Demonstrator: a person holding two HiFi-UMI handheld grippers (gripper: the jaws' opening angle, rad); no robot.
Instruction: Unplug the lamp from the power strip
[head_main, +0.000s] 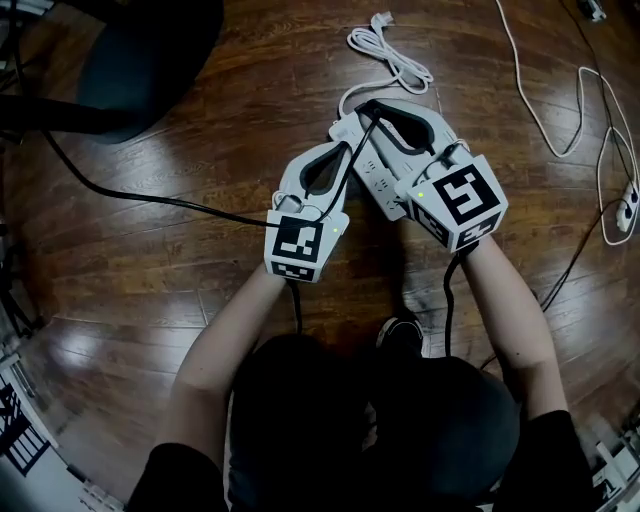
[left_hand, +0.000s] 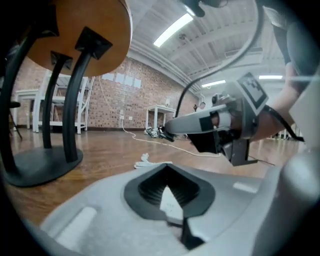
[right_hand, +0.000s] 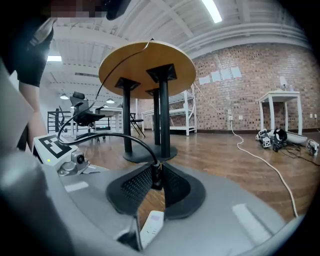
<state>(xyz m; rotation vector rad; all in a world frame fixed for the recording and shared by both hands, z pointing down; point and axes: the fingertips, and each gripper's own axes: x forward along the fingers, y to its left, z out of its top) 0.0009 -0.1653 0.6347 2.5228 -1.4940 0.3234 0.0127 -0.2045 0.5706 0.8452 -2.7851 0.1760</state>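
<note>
Bracing side: the left gripper (head_main: 343, 152) has its jaws drawn in on one end of the white power strip (head_main: 378, 180); it looks like a pinch on the strip's edge, which shows as a white wedge between the pads
Pulling side: the right gripper (right_hand: 156, 181) is clamped on the black cord (head_main: 150, 197) at its plug end, and the cord arches up and out from between the jaw tips
Power strip: lying flat on the wooden floor (head_main: 200, 300), directly under both grippers, with its own white lead (head_main: 392, 52) coiled just beyond
Lamp: not in view; only its cord shows, trailing off to the left across the floor
Step in hand: judged to be the pull itself, as the plug appears seated in the strip
Doing it well: draw the right gripper straight away from the socket face, without rocking or twisting, while the left keeps the strip pressed down so it cannot lift with the plug
Grip check: the hold should sit on the plug body, not the thin cord
Risk: a slanted pull could bend the pins or drag the strip along
</note>
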